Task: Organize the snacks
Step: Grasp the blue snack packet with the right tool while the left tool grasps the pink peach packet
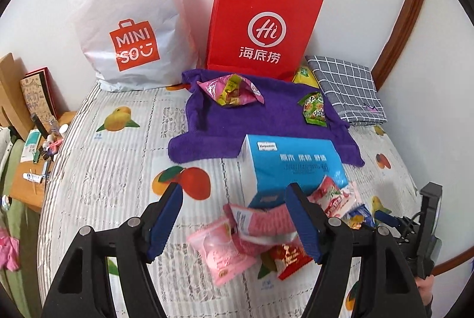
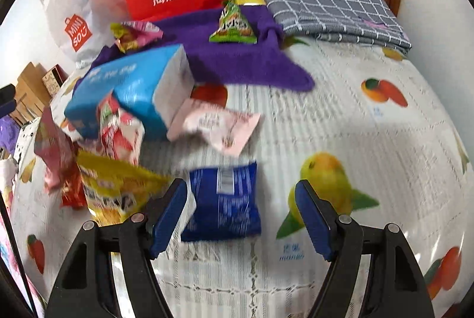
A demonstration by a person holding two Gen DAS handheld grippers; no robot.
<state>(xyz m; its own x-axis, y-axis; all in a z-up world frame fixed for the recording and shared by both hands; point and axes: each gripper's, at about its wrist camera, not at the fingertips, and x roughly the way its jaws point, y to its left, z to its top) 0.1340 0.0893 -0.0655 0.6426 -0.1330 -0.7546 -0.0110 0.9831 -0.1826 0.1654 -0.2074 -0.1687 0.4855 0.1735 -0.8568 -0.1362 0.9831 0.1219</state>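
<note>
Snack packets lie on a fruit-print cloth. My left gripper (image 1: pixel 234 211) is open above pink packets (image 1: pixel 219 252) and a red packet (image 1: pixel 291 260), in front of a blue box (image 1: pixel 293 167). My right gripper (image 2: pixel 241 207) is open over a dark blue packet (image 2: pixel 228 199); a yellow packet (image 2: pixel 115 187) lies left of it, a pale pink one (image 2: pixel 219 125) beyond. A purple towel (image 1: pixel 225 122) holds a pink-yellow packet (image 1: pixel 231 89) and a green packet (image 1: pixel 315 109). The blue box (image 2: pixel 130 89) also shows in the right wrist view.
A white Miniso bag (image 1: pixel 130 21) and a red paper bag (image 1: pixel 263 24) stand against the back wall. A folded grey checked cloth (image 1: pixel 346 86) lies at the back right. A cluttered wooden side table (image 1: pixel 32 164) stands at the left edge.
</note>
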